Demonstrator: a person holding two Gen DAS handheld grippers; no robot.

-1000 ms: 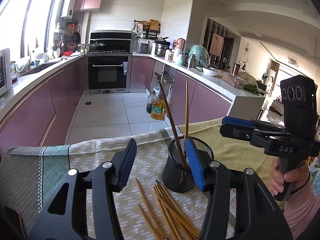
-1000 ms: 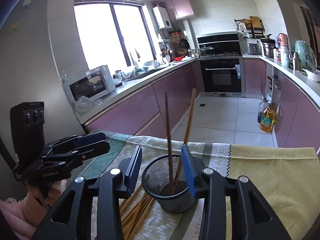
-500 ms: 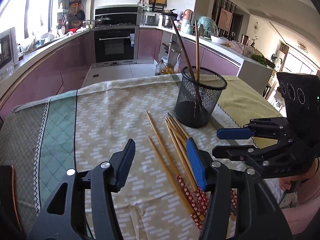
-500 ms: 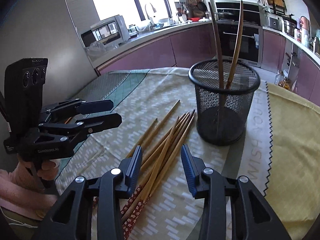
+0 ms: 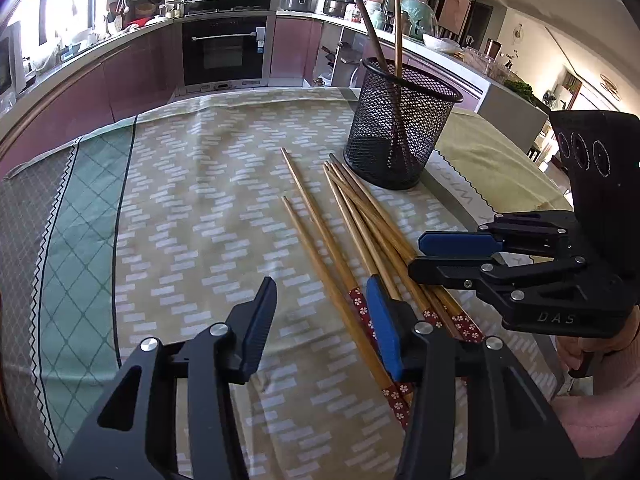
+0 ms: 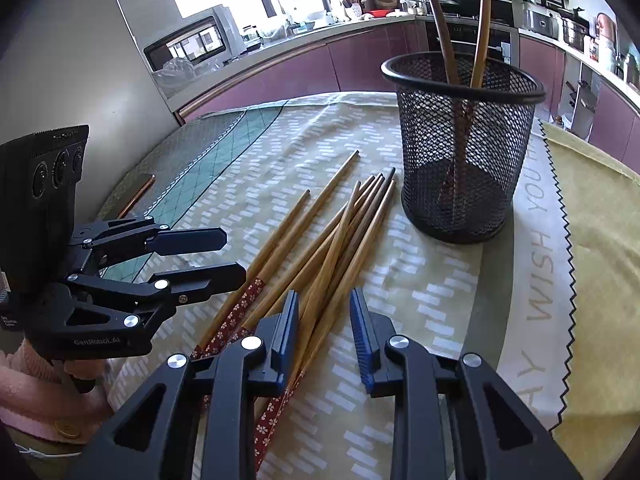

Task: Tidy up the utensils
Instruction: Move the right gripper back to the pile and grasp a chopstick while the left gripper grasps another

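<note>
Both grippers closing: right gripper (image 6: 324,324) narrowing round loose chopsticks (image 6: 320,248) w/o pinching, left gripper (image 5: 320,320) narrowing over tablecloth (image 5: 180,200), nothing held. "GenRoboAI", "DAS" on bodies. Beyond: mesh cup (image 6: 460,152) holding two sticks, cloth reading "WISH YOU".

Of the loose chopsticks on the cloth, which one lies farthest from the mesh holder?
The short outer chopstick, alone on the window side of the fan; its tip stops short of the others, which reach toward the mesh holder.
</note>
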